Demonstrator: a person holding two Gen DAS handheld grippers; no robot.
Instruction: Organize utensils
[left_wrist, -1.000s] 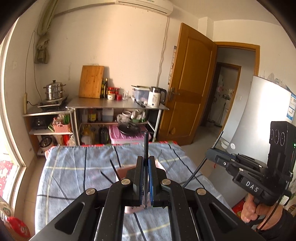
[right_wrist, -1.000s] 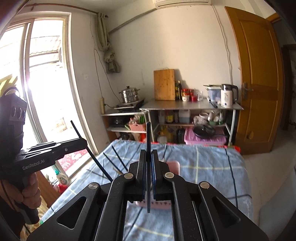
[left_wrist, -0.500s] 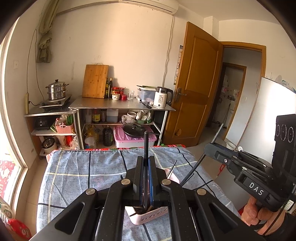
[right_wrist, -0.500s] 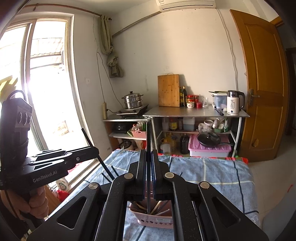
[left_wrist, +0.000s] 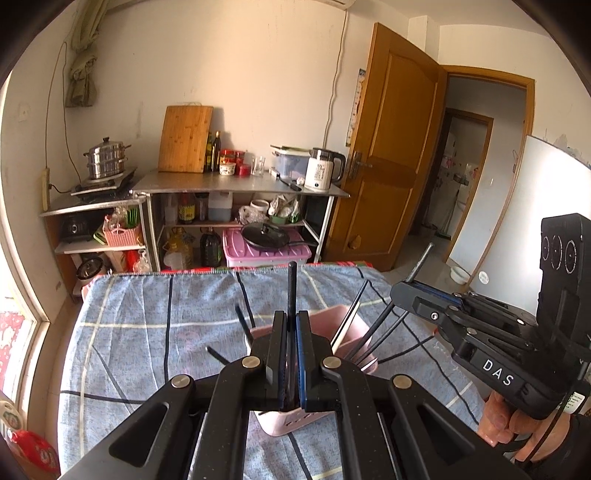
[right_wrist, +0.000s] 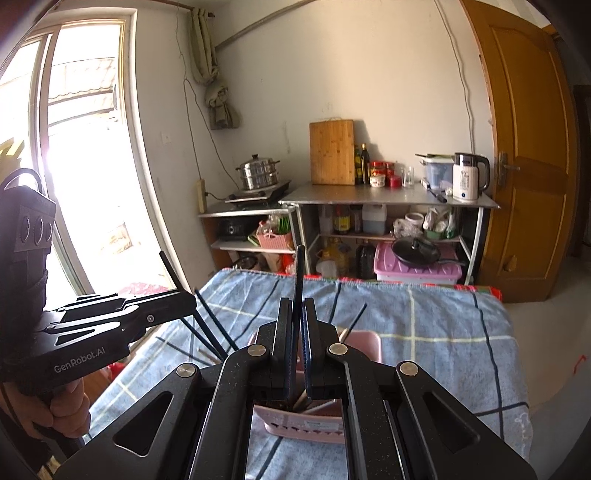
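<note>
Left gripper (left_wrist: 291, 334) and right gripper (right_wrist: 297, 332) each clamped on a black chopstick (left_wrist: 291, 291) above pink holder (left_wrist: 354, 325); hallway beyond the door visible only left, window only right.

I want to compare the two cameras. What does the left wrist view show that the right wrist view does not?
Only the left wrist view shows the open doorway and the right gripper from the side, shut on a dark chopstick. Only the right wrist view shows the window and the left gripper from the side. Both show the pink utensil holder, the blue checked cloth and the cutting board.
</note>
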